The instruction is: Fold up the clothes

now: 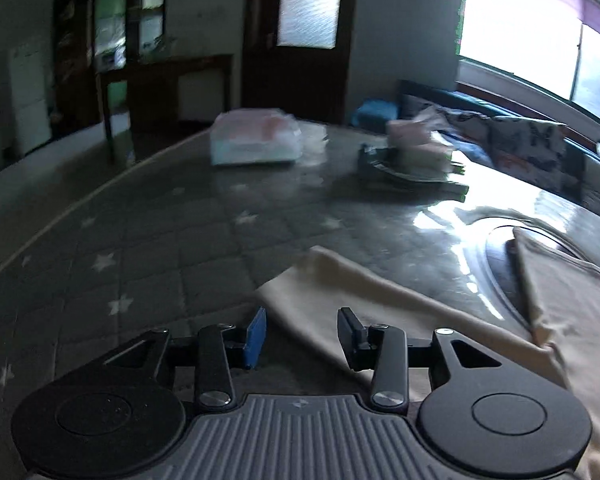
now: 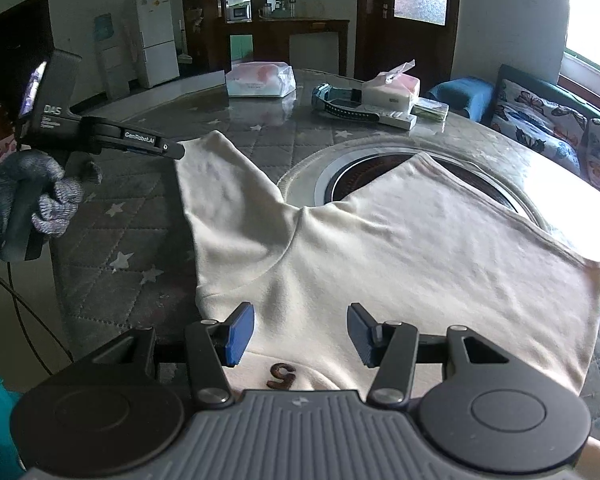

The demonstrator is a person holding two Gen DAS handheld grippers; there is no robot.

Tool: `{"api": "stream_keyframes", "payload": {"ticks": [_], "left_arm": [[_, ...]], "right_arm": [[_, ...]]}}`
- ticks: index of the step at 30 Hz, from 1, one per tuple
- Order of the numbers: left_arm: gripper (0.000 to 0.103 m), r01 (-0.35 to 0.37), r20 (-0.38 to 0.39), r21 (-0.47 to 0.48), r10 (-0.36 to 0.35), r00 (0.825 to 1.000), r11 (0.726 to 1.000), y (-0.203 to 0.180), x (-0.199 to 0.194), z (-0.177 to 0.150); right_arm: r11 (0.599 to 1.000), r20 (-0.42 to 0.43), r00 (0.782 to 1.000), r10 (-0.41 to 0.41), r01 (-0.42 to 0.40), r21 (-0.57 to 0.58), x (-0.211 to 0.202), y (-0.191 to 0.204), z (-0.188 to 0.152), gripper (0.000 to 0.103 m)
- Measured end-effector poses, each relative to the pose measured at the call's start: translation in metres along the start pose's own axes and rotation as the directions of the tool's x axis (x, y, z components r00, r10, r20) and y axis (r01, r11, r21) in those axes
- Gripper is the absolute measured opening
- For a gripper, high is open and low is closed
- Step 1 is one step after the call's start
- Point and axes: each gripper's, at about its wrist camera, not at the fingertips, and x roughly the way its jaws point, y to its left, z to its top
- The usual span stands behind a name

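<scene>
Our right hand-held gripper (image 2: 300,334) hung nearest, jaws spread over the cream shirt (image 2: 380,240), pinching nothing. We saw the shirt lying flat on the bench (image 2: 112,216), its far edge over the round inset ring (image 2: 320,172), one sleeve (image 2: 216,184) reaching far-left. Our left hand-held gripper (image 1: 302,338), in a gloved hand (image 2: 40,200), stood with jaws apart and empty at the sleeve's end. Tissue packs (image 2: 260,78) sat at the far side.
</scene>
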Motion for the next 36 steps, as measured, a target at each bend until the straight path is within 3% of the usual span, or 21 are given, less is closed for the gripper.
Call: {"api": "stream_keyframes", "payload": {"ticks": [5,10,14,18,21,23,28,31,32,36], "left_arm": [[0.039,-0.004,-0.043,-0.077,0.001,0.999,0.997,0.011,0.015,0.004],[0.008,0.006,-0.028,-0.092,-0.008,1.000,0.996,0.014,0.018,0.007],[0.004,0.046,0.004,-0.102,-0.046,0.999,0.994,0.013,0.007,0.013],[0.004,0.173,0.078,-0.026,-0.171,0.982,0.985,-0.016,-0.027,0.027],[0.004,0.303,0.108,0.071,-0.309,0.945,0.950,-0.053,-0.056,0.032],[0.004,0.383,0.120,0.137,-0.400,0.909,0.913,-0.077,-0.075,0.035],[0.004,0.574,0.078,0.282,-0.615,0.785,0.769,-0.142,-0.106,0.024],[0.004,0.668,-0.017,0.316,-0.700,0.714,0.674,-0.174,-0.107,0.011],[0.005,0.682,-0.044,0.324,-0.710,0.703,0.656,-0.183,-0.105,0.006],[0.008,0.695,-0.133,0.358,-0.702,0.699,0.624,-0.202,-0.097,-0.013]], "right_arm": [[1.000,0.007,1.000,-0.007,0.007,0.000,-0.004,0.000,0.000,0.052],[1.000,0.009,1.000,-0.018,0.018,0.011,-0.007,-0.002,-0.002,0.052],[0.999,0.019,0.999,-0.029,0.029,0.026,-0.013,-0.005,-0.004,0.052],[0.997,0.045,0.998,-0.054,0.051,0.061,-0.022,-0.013,-0.005,0.052],[0.993,0.066,0.995,-0.078,0.071,0.098,-0.029,-0.022,-0.007,0.052],[0.988,0.080,0.992,-0.099,0.088,0.123,-0.036,-0.029,-0.010,0.052],[0.974,0.090,0.985,-0.145,0.126,0.188,-0.051,-0.048,-0.021,0.051],[0.963,0.083,0.981,-0.173,0.151,0.224,-0.058,-0.057,-0.030,0.051],[0.959,0.080,0.980,-0.183,0.159,0.235,-0.060,-0.060,-0.033,0.051],[0.943,0.064,0.975,-0.215,0.190,0.272,-0.066,-0.070,-0.044,0.051]]}}
